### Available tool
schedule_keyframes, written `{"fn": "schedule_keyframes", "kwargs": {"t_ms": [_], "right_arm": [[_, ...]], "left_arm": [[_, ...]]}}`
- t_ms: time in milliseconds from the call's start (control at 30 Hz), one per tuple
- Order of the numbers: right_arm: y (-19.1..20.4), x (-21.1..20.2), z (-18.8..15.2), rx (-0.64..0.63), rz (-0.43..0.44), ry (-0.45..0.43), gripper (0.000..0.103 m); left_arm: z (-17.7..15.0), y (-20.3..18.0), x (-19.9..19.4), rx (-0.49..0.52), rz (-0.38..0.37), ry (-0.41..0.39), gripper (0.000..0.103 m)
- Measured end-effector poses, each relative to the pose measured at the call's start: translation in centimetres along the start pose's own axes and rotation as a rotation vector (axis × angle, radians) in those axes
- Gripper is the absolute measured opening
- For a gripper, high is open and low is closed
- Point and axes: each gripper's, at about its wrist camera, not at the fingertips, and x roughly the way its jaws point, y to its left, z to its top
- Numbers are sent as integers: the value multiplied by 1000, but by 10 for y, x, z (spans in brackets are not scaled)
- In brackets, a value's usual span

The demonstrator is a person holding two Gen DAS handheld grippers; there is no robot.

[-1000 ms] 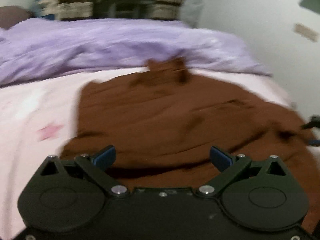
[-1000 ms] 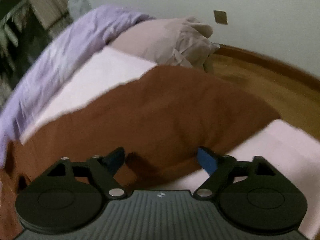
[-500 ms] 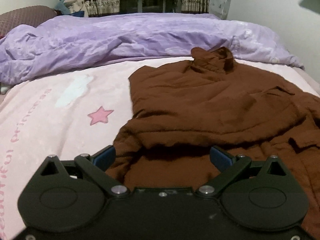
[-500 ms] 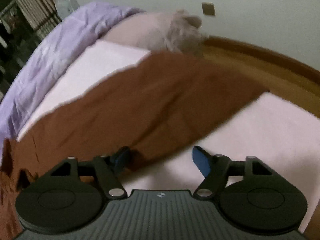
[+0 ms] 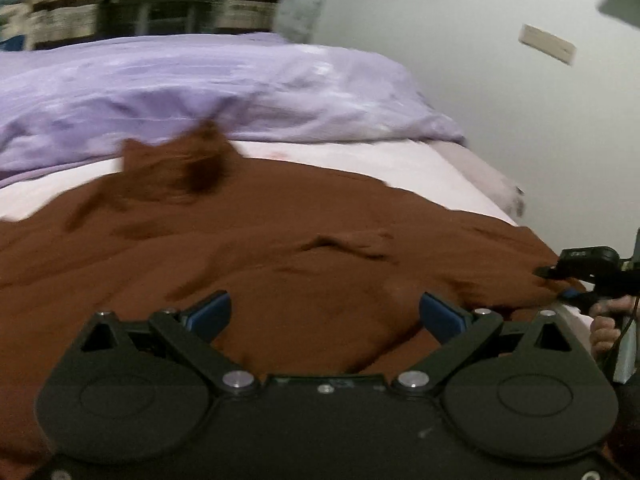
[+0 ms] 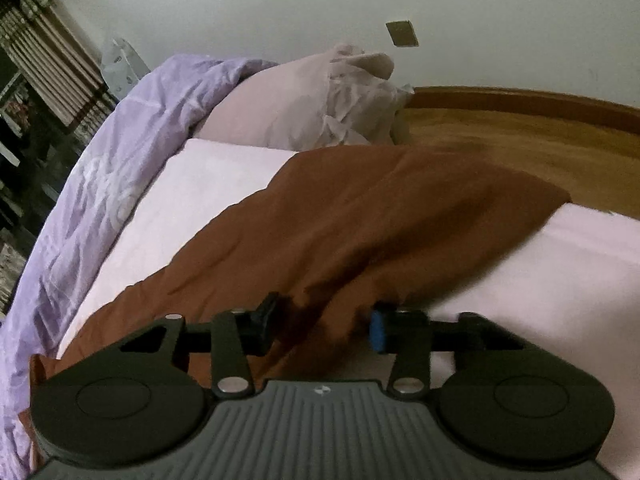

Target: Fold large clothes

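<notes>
Brown, soft and rumpled, your sweater [image 5: 304, 240] lies spread on the pale pink sheet [image 6: 192, 200], collar toward eleven o'clock in the left view, near the crinkled lilac duvet [image 5: 200, 92], its body running crosswise. Your left gripper [image 5: 324, 312] hangs wide open above it. Your right gripper [image 6: 322, 326] has just been closing, with a bunched fold of the sweater's edge between its pads.

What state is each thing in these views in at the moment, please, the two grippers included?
brown garment: spread over the bed, wrinkled, not yet folded.
left gripper: open, above the garment, nothing gripped.
right gripper: jaws have just been closing, garment edge between the fingers; a firm pinch cannot be confirmed.
purple duvet: bunched up beyond the garment.
pink sheet: lying flat.
pillow: crumpled beside the duvet.
</notes>
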Motion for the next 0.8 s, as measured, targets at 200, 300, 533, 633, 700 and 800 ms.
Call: {"fn": "schedule_keyframes", "kwargs": {"t_ms": [200,300,533,633,700,800], "right_arm": [[0,-12,-1,1,94,-72,12],[22,-40,-8,-74,136,-169,12],[117,-79,-63,-404,500,-190,9],[160,-75,-107,-533,583,-87,9],[181,-52,-140,-587,561,53,11],[192,-20,-173,-658,452,178,21]], "left_arm": [[-13,-10,69,30,48,138,103],[-20,-7,74,43,70,143,103],[-22,17,-45,132,191,7,103],[-33,51,-89,138,341,-5,103],[-45,78,-101,105,421,25,103],[-67,115,-110,17,506,99,103]]}}
